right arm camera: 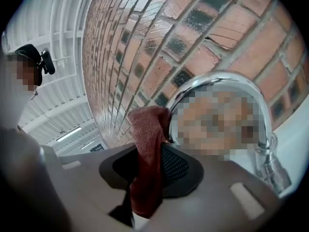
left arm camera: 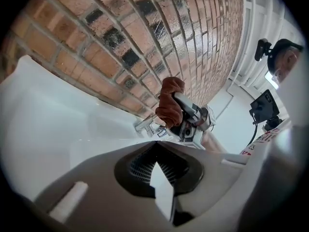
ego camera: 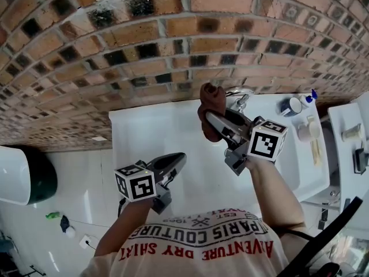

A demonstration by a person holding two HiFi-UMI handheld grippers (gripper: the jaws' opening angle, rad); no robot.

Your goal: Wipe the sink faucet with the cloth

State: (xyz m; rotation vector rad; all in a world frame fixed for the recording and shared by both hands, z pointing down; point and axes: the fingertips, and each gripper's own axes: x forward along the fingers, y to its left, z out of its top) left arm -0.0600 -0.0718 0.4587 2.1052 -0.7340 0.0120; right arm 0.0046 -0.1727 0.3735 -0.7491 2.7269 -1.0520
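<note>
One risk: my right gripper (right arm camera: 153, 151) clamped a narrow fold of rust-brown terry cloth (right arm camera: 147, 178); friction against the curved chrome faucet (right arm camera: 227, 75) could strip it out. My left gripper (left arm camera: 155, 144) had its fingers together, empty.

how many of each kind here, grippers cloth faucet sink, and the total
grippers: 2 (left gripper, right gripper)
cloth: 1
faucet: 1
sink: 1
total: 5
</note>
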